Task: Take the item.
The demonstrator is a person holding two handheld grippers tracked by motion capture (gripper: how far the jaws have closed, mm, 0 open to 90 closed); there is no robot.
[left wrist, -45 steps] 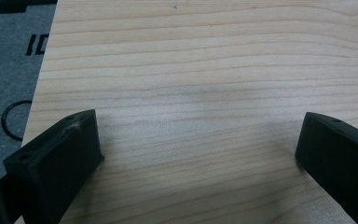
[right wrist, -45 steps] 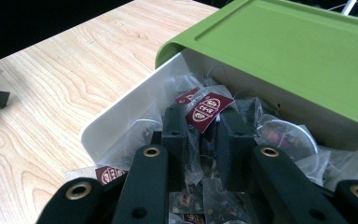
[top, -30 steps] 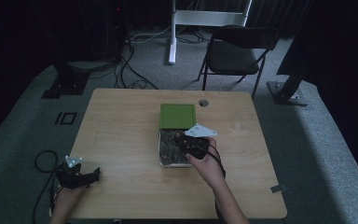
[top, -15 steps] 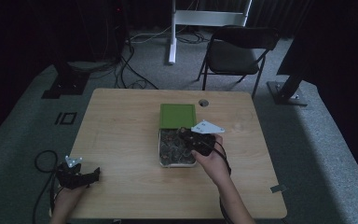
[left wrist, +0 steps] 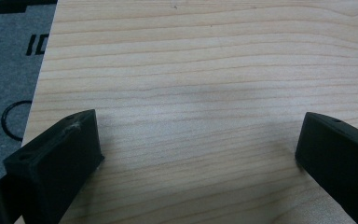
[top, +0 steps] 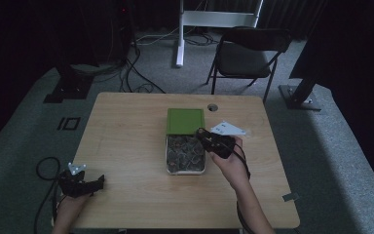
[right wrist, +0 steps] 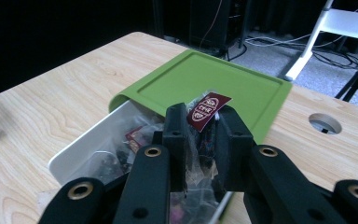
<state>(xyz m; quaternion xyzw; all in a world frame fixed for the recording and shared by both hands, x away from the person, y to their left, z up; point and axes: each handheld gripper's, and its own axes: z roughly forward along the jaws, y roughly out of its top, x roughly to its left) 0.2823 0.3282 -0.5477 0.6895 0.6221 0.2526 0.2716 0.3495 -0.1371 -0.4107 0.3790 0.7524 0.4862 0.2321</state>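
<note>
Over the middle of the wooden table (top: 126, 126), the right gripper (right wrist: 204, 122) has its jaws pinched on a clear packet with a dark red label (right wrist: 207, 108), lifted just above the white box (top: 167, 161) of similar packets. The box's green lid (top: 185, 120) lies touching its far end. At the table's near left corner the left gripper (left wrist: 196, 144) rests with jaws spread wide over bare wood.
</note>
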